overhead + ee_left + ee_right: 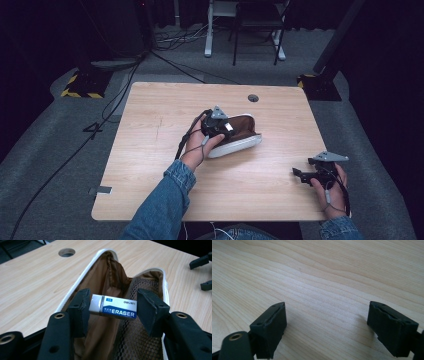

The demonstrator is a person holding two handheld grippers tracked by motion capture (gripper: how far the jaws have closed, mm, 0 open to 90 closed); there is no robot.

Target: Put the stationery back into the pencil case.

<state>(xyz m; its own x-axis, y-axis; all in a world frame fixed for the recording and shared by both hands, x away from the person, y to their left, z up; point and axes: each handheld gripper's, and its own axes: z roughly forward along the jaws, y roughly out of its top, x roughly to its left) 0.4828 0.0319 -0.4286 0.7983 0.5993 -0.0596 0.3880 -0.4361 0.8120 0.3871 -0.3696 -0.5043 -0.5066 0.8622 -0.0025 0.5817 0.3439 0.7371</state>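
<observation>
A white and blue eraser (113,307) marked ERASER sits between the pads of my left gripper (115,299), which is shut on it. Beneath it lies an open pouch (106,275) with a white rim, brown lining and a mesh pocket. In the high view the left gripper (222,127) hovers over the mouth of the pouch (242,137) near the middle of the wooden table (165,165). My right gripper (304,168) rests at the table's front right, open, with nothing between its jaws. The right gripper view has its open jaws (327,315) over bare wood.
A round cable hole (253,98) is in the table's far edge beyond the pouch. On the grey floor behind stand a chair and desk legs (250,30), cables (125,85) and yellow-black stand bases (80,85).
</observation>
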